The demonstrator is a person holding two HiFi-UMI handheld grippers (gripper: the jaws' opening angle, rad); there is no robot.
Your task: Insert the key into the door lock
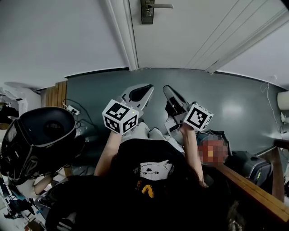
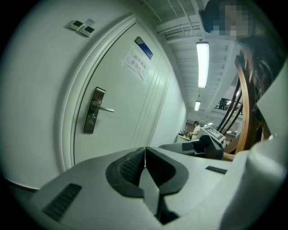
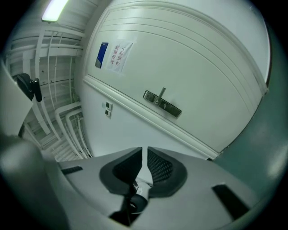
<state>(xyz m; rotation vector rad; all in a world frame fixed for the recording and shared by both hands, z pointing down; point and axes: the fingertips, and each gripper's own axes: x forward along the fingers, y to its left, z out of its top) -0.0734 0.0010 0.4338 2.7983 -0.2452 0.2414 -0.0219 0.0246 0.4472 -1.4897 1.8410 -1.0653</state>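
- Head view: left gripper [image 1: 146, 89] and right gripper [image 1: 168, 90] sit side by side mid-frame, with the door lock [image 1: 147, 11] at top centre, well apart from them.
- Left gripper view: jaws pressed together, nothing between them; the lock is left of centre.
- Right gripper view: jaws narrow, pinching the key [image 3: 140, 183] at low centre; the lock is above it.

Bare floor [image 1: 226, 99] up to door [image 1: 180, 40]

The left gripper [image 1: 143, 90] sits just left of the right gripper [image 1: 169, 92]. A small metal key [image 3: 139, 184] sits between the right one's jaws. The big white door [image 1: 189, 31] stands well ahead. The metal lock plate with its handle [image 1: 147, 11] is on it, below a paper sign [image 2: 136, 63].
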